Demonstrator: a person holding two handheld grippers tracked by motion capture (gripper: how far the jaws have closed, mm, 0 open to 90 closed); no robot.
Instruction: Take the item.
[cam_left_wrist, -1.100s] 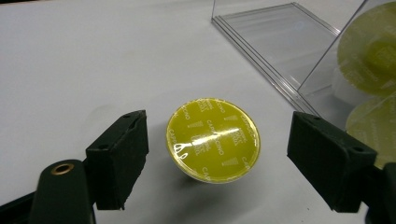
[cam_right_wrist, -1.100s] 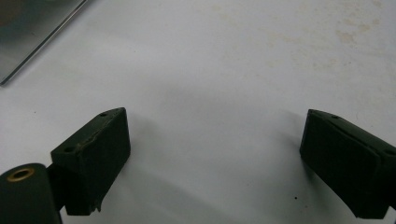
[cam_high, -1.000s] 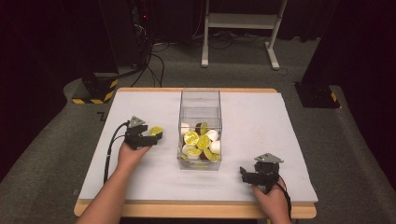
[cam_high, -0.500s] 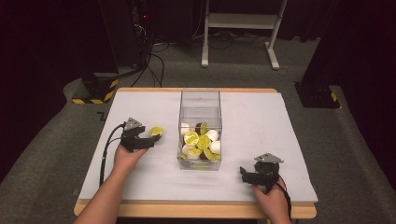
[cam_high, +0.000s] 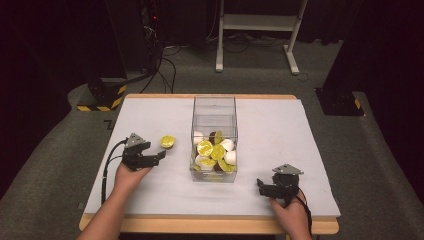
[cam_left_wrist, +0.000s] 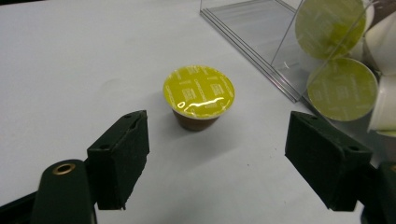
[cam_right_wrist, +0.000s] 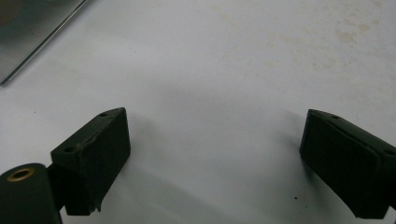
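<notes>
A coffee capsule with a yellow foil lid (cam_high: 167, 141) (cam_left_wrist: 199, 95) stands upright on the white table, left of a clear plastic box (cam_high: 214, 137). The box holds several capsules, yellow-lidded and white (cam_high: 214, 150) (cam_left_wrist: 343, 88). My left gripper (cam_high: 158, 155) (cam_left_wrist: 219, 163) is open just short of the lone capsule, which lies a little beyond its jaws and apart from them. My right gripper (cam_high: 261, 187) (cam_right_wrist: 215, 163) rests open near the table's front right, with nothing but bare table between its jaws.
The white table top (cam_high: 280, 135) has a wooden front edge (cam_high: 210, 225). Cables trail from both grippers. Beyond the table are a dark floor, a white metal frame (cam_high: 260, 30) and yellow-black striped blocks (cam_high: 102, 97).
My left gripper has drawn back toward the person and away from the yellow capsule, which now stands free on the table. The right gripper has stayed put.
</notes>
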